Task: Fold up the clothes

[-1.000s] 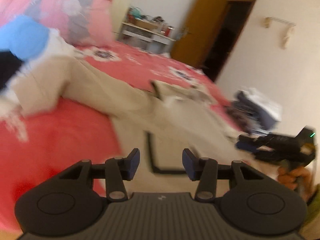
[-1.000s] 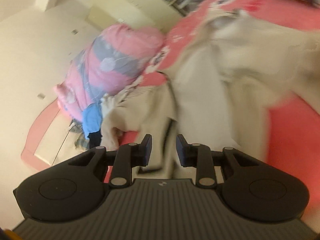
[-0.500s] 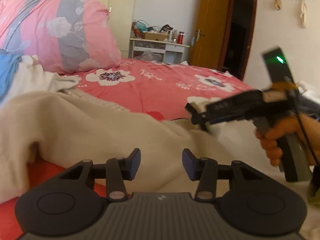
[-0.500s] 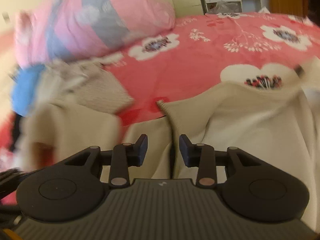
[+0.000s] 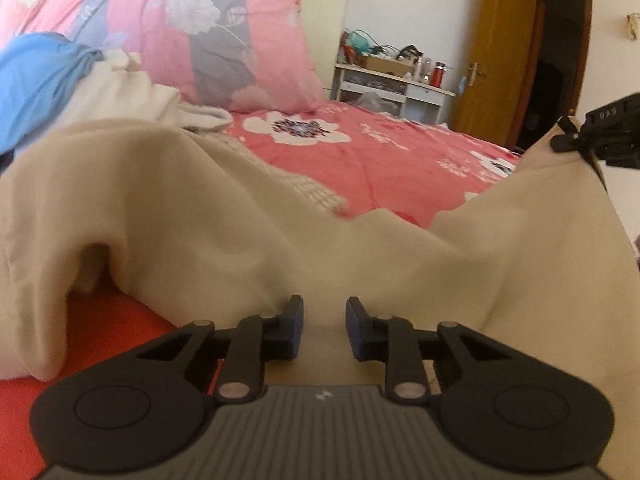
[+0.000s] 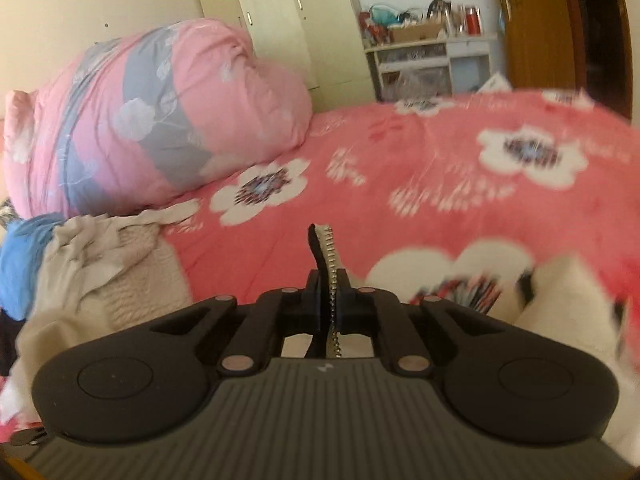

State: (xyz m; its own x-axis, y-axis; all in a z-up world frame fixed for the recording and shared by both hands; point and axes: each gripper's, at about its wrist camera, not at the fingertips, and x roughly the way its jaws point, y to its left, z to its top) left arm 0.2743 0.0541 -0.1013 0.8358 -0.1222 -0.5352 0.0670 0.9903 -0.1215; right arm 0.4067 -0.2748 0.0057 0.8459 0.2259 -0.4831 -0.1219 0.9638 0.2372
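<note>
Jaws: right gripper clenched on beige garment's zipper edge; left gripper released, over hem.

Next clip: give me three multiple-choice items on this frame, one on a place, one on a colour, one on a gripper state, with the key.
1. Where does the blue cloth lie?
A. on the white shelf unit
B. on the pile beside the pink-and-grey quilt
C. in the doorway

2. What colour is the floral bedsheet?
A. green
B. red-pink
C. white

3. What is the right gripper doing?
A. shut on the black zipper edge
B. open, empty
C. shut on the blue cloth

Key: B, it sits left against the quilt; B, the sheet is red-pink under white flowers; A, metal teeth stick out between closed fingers.
</note>
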